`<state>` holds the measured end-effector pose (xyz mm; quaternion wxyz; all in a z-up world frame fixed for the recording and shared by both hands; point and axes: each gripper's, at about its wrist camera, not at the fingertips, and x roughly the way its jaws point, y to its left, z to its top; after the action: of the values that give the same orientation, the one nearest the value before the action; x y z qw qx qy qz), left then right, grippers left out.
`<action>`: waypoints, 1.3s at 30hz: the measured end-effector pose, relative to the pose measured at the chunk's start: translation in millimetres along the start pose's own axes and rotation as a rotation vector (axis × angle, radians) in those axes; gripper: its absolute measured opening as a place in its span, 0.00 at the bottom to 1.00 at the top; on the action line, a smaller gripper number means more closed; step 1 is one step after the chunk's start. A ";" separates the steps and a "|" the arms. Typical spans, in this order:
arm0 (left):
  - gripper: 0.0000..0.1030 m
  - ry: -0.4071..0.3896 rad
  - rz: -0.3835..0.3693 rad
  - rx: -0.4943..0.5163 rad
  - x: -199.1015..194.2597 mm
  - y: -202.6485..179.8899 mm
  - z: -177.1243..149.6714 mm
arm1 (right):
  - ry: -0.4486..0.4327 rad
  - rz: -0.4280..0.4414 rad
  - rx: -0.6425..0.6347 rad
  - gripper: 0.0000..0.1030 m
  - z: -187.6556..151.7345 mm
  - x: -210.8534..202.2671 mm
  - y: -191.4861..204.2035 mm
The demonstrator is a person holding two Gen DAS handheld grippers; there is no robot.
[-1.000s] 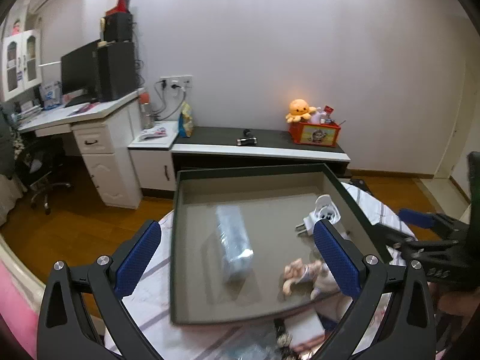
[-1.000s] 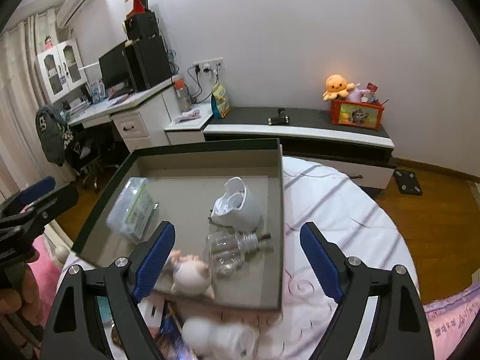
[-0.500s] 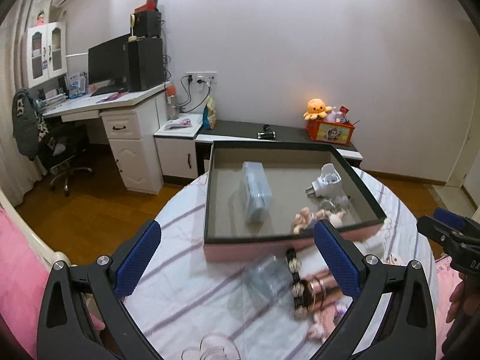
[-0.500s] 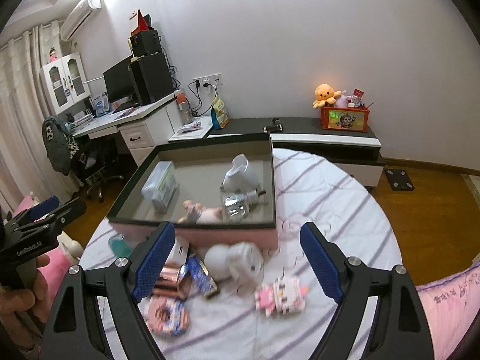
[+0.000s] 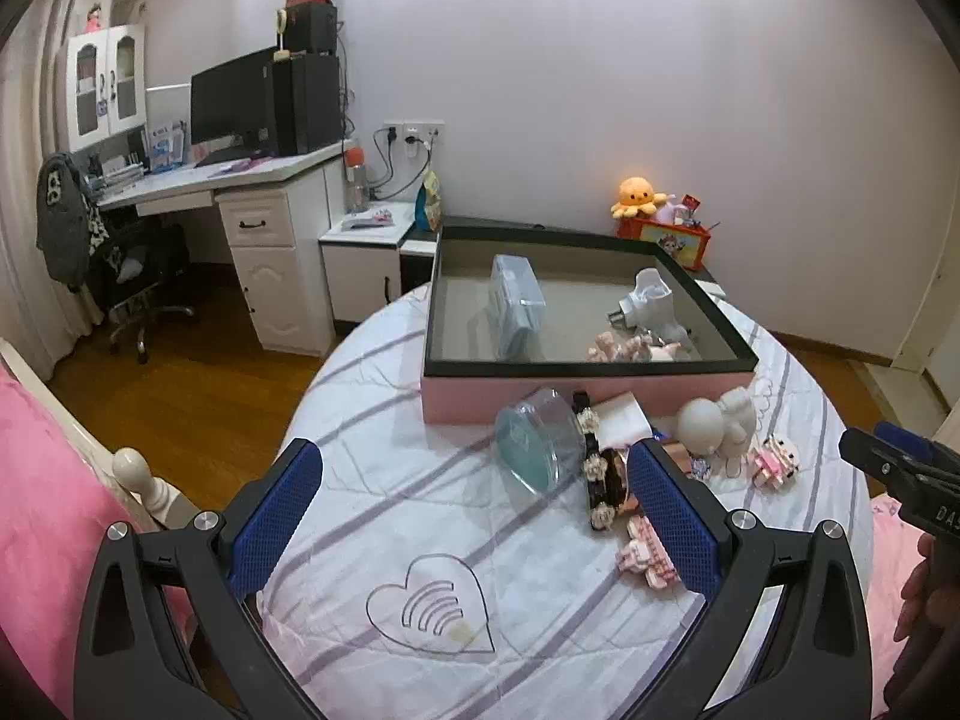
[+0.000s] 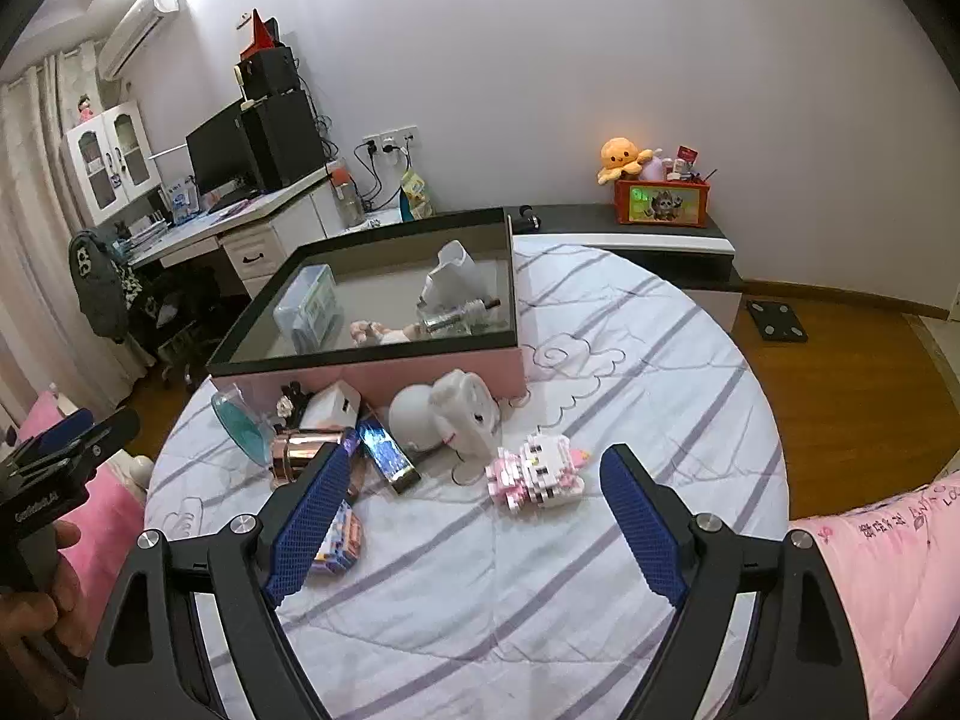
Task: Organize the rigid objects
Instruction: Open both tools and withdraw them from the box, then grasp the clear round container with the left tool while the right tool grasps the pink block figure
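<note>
A pink box with a black rim (image 5: 588,367) (image 6: 366,354) stands on the round table and holds a clear plastic case (image 5: 516,306), a white plug adapter (image 5: 651,300), a small doll and a glass bottle (image 6: 450,319). In front of it lie a round clear teal case (image 5: 537,447), a white fan toy (image 6: 447,414), a pink block figure (image 6: 537,471), a rose-gold tube (image 6: 306,447) and a blue shiny bar (image 6: 387,456). My left gripper (image 5: 474,516) is open and empty above the near table. My right gripper (image 6: 468,516) is open and empty, short of the block figure.
The table has a white striped cloth (image 6: 600,372). Pink bedding (image 5: 42,516) lies at the near left and more (image 6: 888,588) at the near right. A desk with a monitor (image 5: 240,180) and a low cabinet with an orange plush (image 6: 624,159) stand behind.
Both grippers have pulled back and up from over the box. The loose objects in front of the box have come into view. Both grippers stay open.
</note>
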<state>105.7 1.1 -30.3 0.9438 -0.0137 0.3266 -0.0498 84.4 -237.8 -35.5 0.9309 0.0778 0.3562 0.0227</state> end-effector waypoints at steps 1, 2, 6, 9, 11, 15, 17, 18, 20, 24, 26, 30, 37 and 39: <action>1.00 0.002 -0.001 0.001 -0.2 -0.8 -1.5 | 0.003 -0.001 0.000 0.84 -0.6 0.1 0.5; 1.00 0.003 -0.003 0.002 -0.4 -2.1 -2.2 | 0.005 -0.002 0.001 0.84 -2.1 -0.1 0.4; 1.00 0.006 -0.007 0.010 -0.5 -5.3 -4.2 | 0.012 -0.003 -0.002 0.84 -3.5 0.5 0.7; 1.00 0.010 -0.008 0.011 0.7 -6.3 -4.5 | 0.016 -0.003 -0.005 0.84 -5.1 1.7 0.8; 1.00 0.017 -0.007 0.009 2.9 -6.3 -4.3 | 0.022 -0.005 -0.004 0.84 -5.8 3.9 0.1; 1.00 0.035 -0.004 0.004 10.0 -3.9 -6.1 | 0.035 -0.009 -0.001 0.84 -7.2 8.0 -0.8; 1.00 0.048 -0.007 0.003 15.3 -3.3 -7.0 | 0.041 -0.009 0.000 0.84 -7.1 10.5 -1.4; 1.00 0.052 -0.007 0.003 17.1 -3.3 -7.5 | 0.045 -0.010 0.000 0.84 -7.0 12.2 -1.6; 1.00 0.063 -0.008 0.007 22.8 -4.2 -8.6 | 0.054 -0.014 0.000 0.84 -7.6 15.5 -2.1; 1.00 0.081 -0.015 0.008 32.3 -6.9 -9.0 | 0.072 -0.020 0.001 0.84 -8.4 23.2 -4.0; 1.00 0.086 -0.017 0.009 37.1 -8.6 -8.5 | 0.081 -0.023 0.002 0.84 -8.8 26.9 -4.9; 1.00 0.097 -0.023 0.012 48.1 -12.5 -6.6 | 0.102 -0.032 0.004 0.84 -9.4 37.4 -8.9; 1.00 0.132 -0.020 0.017 75.3 -17.2 -7.1 | 0.151 -0.048 0.010 0.84 -14.0 60.5 -17.6; 1.00 0.144 -0.018 0.015 84.0 -17.8 -7.3 | 0.161 -0.051 0.009 0.84 -14.0 66.0 -19.9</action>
<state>165.4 -25.2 -86.6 0.9175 -0.0060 0.3930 -0.0614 124.1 -249.1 -92.5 0.8991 0.0710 0.4320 0.0037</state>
